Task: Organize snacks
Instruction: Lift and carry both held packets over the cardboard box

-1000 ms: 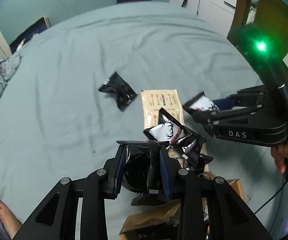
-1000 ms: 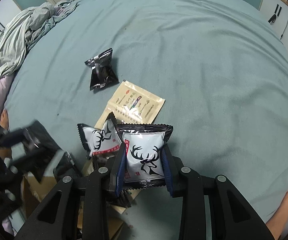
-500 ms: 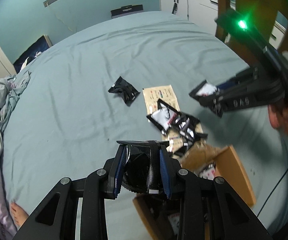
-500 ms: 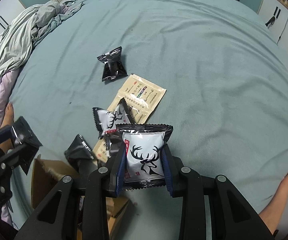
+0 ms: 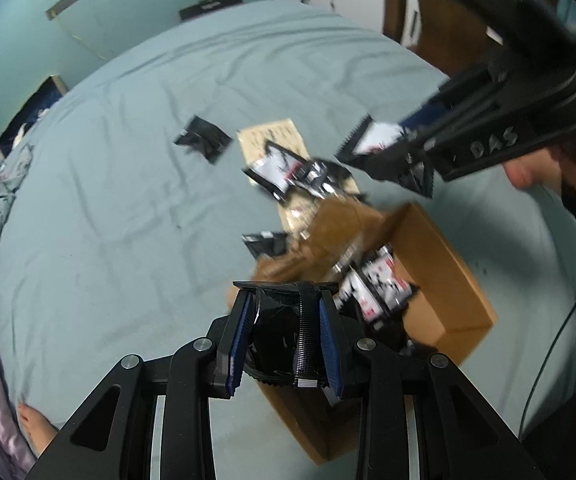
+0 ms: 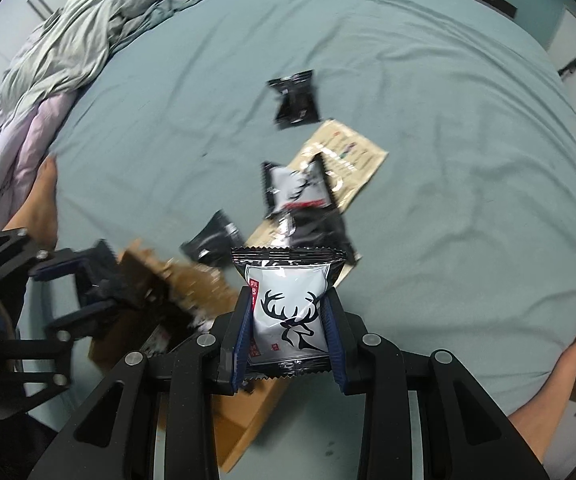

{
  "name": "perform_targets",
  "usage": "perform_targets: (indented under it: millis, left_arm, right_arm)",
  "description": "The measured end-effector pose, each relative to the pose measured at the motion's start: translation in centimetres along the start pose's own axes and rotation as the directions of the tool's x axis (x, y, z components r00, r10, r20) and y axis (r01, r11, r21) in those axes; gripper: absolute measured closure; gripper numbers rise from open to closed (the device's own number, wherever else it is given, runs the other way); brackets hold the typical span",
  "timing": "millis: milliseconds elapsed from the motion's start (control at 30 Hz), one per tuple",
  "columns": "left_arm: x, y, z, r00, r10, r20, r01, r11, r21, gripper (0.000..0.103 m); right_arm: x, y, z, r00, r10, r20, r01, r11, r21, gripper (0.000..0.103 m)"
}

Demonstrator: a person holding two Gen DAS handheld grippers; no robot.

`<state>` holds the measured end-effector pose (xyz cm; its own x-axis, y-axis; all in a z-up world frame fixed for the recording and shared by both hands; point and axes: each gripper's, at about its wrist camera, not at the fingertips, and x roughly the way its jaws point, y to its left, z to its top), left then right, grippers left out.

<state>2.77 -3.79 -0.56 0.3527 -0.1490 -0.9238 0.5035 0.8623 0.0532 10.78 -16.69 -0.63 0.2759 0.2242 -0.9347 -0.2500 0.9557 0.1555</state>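
The left hand-held gripper [image 5: 288, 334] clamps a black packet [image 5: 275, 332] at lower centre, above the box [image 5: 440, 264]. The right hand-held gripper [image 6: 288, 330] grips a deer packet [image 6: 288, 316]; other packets [image 6: 294, 98] lie on the bed [image 6: 448, 160].

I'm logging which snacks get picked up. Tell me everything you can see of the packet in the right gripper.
The deer-print packet is a small glossy pouch, white on its face with a black antlered deer head, red markings along its left edge and black serrated seals top and bottom. It stands upright, pinched at both sides by the right gripper, above the bed sheet and the cardboard box.
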Motion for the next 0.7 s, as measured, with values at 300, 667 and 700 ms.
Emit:
perform_targets:
  millis: [300,667,700]
  left_arm:
    - [2.3,-2.0,-1.1,0.997,-0.016,-0.072,0.020,0.998,0.056,0.072]
    - [3.6,-2.8,-1.4,0.992,-0.036,-0.117,0.045,0.997,0.068,0.071]
    - [3.7,-2.9,-1.5,0.992,-0.037,-0.124,0.046,0.996,0.071,0.071]
  right_arm:
    - [-1.5,1.1,-1.0,0.999,0.041,-0.006,-0.042,0.999,-0.034,0.072]
    - [-1.3,2.4,-2.2,0.997,0.049,-0.066,-0.055,0.995,-0.085,0.072]
    - [-1.2,2.5,-2.2,0.996,0.052,-0.069,-0.058,0.994,-0.088,0.072]
